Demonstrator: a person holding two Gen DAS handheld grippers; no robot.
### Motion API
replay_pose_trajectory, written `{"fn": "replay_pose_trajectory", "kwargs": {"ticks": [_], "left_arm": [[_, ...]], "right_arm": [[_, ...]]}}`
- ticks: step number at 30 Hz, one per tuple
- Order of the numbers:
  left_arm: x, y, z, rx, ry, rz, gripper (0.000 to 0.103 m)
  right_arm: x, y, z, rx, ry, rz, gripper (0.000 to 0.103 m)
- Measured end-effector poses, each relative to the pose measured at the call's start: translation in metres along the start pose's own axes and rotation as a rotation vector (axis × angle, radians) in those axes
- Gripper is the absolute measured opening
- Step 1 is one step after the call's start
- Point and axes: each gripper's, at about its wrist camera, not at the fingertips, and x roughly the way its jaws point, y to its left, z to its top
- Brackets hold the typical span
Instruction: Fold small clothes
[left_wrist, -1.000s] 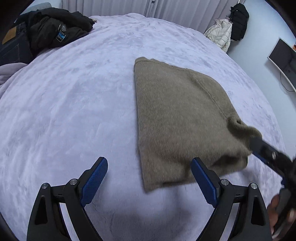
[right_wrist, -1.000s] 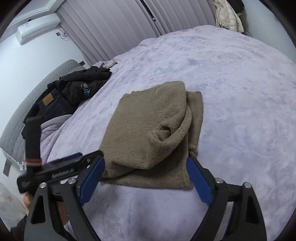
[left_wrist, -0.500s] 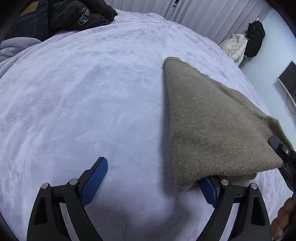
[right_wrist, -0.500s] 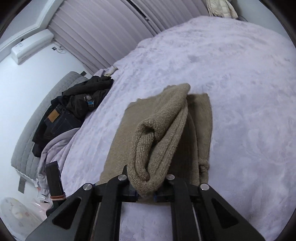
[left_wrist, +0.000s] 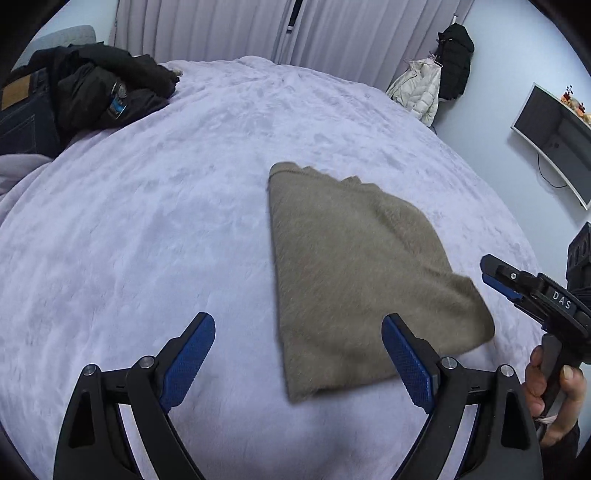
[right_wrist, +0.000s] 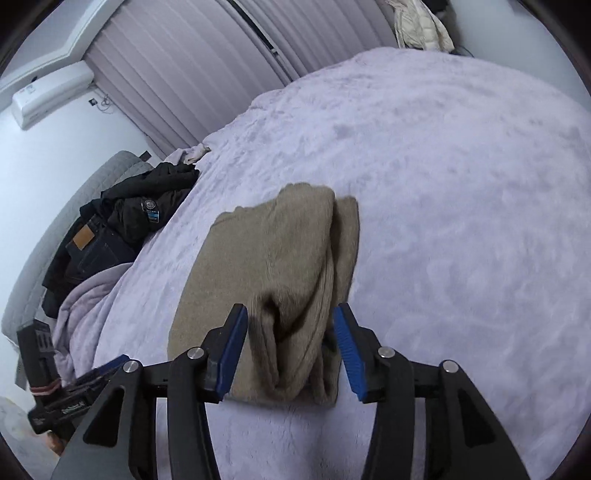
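Here the folded tan sweater (left_wrist: 354, 273) lies on the lavender bed (left_wrist: 147, 229), well in from every edge, with the dark heap of clothes (left_wrist: 92, 92) far off at the bed's head corner. The left tool (left_wrist: 299, 362) hangs above the near side of the sweater with its blue pads spread wide, gripping nothing. The right tool (right_wrist: 291, 354) sits at the thick rolled end, its pads partly apart on either side of the bunched layers; whether they touch the knit is hard to tell, but they do not appear to clamp it.

The likely trouble is at that rolled end. The layers there look loose and puffy, so if the right tool draws back while a pad drags on the fuzzy knit, the top layer could be pulled open and the fold undone. The plush bed cover gives little firm support, so any push to flatten the bundle may shift it whole instead of squaring it.
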Motion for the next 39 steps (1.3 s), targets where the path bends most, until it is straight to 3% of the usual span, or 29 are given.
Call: {"fn": "replay_pose_trajectory", "kwargs": {"ticks": [4, 7, 8, 10, 11, 12, 14, 17, 20, 22, 24, 27, 28, 29, 31, 33, 37, 39], "left_arm": [[0.043, -0.022, 0.026, 0.019, 0.073, -0.019, 0.092], [0.079, -0.031, 0.023, 0.029, 0.144, 0.073, 0.092], [0.092, -0.027, 0.019, 0.015, 0.179, 0.082, 0.093], [0.098, -0.016, 0.013, -0.048, 0.189, 0.03, 0.094], [0.099, -0.011, 0.01, -0.068, 0.187, 0.022, 0.103], [0.101, -0.008, 0.007, -0.081, 0.184, 0.023, 0.103], [0.106, -0.005, 0.003, -0.096, 0.195, -0.007, 0.103], [0.103, -0.012, 0.005, -0.075, 0.2, 0.022, 0.103], [0.083, -0.025, 0.011, 0.001, 0.161, 0.068, 0.103], [0.065, -0.028, 0.015, 0.035, 0.112, 0.077, 0.103], [0.053, -0.025, 0.019, 0.039, 0.064, 0.09, 0.103], [0.052, -0.011, 0.023, 0.001, 0.06, 0.096, 0.103], [0.055, -0.006, 0.022, -0.008, 0.073, 0.096, 0.103], [0.059, -0.002, 0.021, -0.023, 0.096, 0.101, 0.103], [0.065, 0.003, 0.018, -0.029, 0.116, 0.107, 0.103], [0.069, 0.004, 0.011, -0.015, 0.133, 0.099, 0.103], [0.065, 0.001, 0.014, 0.014, 0.132, 0.103, 0.103], [0.061, -0.004, 0.019, 0.033, 0.123, 0.08, 0.103]], "right_arm": [[0.048, -0.001, 0.043, -0.007, 0.058, -0.076, 0.062], [0.1, -0.009, 0.057, -0.029, 0.178, -0.11, 0.059], [0.113, -0.01, 0.06, -0.039, 0.208, -0.1, 0.028], [0.114, -0.008, 0.064, -0.056, 0.191, -0.078, 0.018], [0.104, -0.001, 0.068, -0.108, 0.136, -0.076, 0.014], [0.093, 0.005, 0.07, -0.161, 0.072, -0.092, 0.009], [0.098, 0.0, 0.072, -0.183, 0.063, -0.132, 0.009], [0.128, -0.033, 0.065, -0.107, 0.186, -0.132, 0.011], [0.104, -0.043, 0.07, -0.01, 0.154, -0.109, 0.038], [0.069, -0.03, 0.067, -0.046, 0.066, -0.117, 0.04], [0.031, -0.006, 0.052, -0.135, 0.01, -0.03, 0.04], [0.008, 0.029, 0.022, -0.224, 0.073, 0.212, 0.04], [0.01, 0.036, 0.015, -0.236, 0.098, 0.247, 0.042], [0.016, 0.04, 0.01, -0.252, 0.117, 0.235, 0.045], [0.04, 0.033, 0.002, -0.283, 0.152, 0.099, 0.046], [0.065, 0.009, -0.004, -0.228, 0.225, 0.035, 0.042], [0.052, -0.003, 0.001, -0.167, 0.21, 0.091, 0.044], [0.034, 0.005, 0.007, -0.185, 0.169, 0.108, 0.056]]}}
